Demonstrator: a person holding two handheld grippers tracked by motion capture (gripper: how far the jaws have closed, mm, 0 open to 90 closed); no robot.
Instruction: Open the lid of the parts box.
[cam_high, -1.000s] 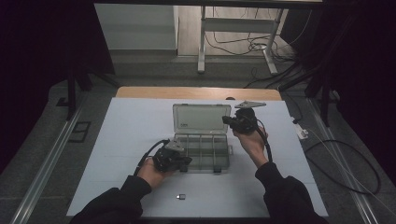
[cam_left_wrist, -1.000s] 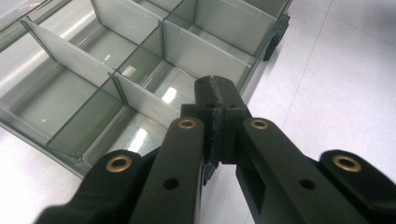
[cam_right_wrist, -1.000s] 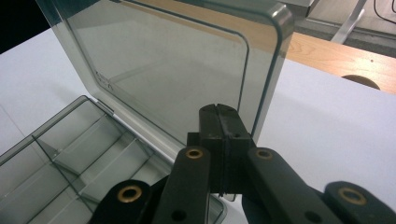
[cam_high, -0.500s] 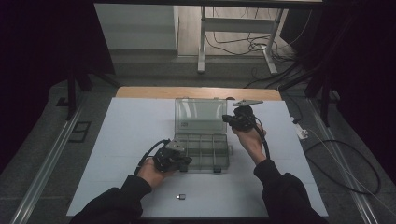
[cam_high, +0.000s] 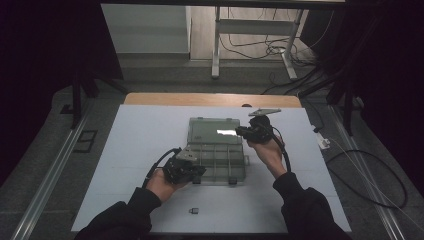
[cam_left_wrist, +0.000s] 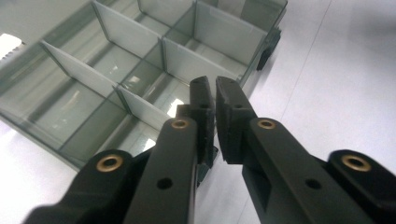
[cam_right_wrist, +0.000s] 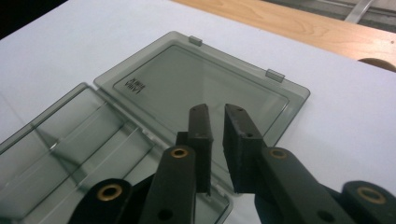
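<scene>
We have the wide white table (cam_high: 140, 150) before us, and at its middle the clear grey plastic compartment box (cam_high: 216, 161), now lying fully open: its flat lid (cam_right_wrist: 205, 88) is folded back onto the table on the far side, the divided tray nearest us. A second ago the lid stood a little steeper under our right gripper; it has since gone flat, so we judge the opening step done and the tray ready for whatever goes in or comes out

Our right gripper (cam_right_wrist: 217, 119) hangs over the lid's near right corner. Its jaws have just been opening and now stand a narrow gap apart, with nothing between them; the lid lies free below. Our left gripper (cam_left_wrist: 215, 95) sits at the tray's near left corner, by the dividers (cam_left_wrist: 140, 105). Its jaws too have just eased apart to a thin slit, and we see nothing held there, so the box is no longer being steadied

Smallest of all, a small dark block (cam_high: 194, 211) lies alone on the table nearer to us than the tray, between our forearms; we cannot tell what it is
</scene>
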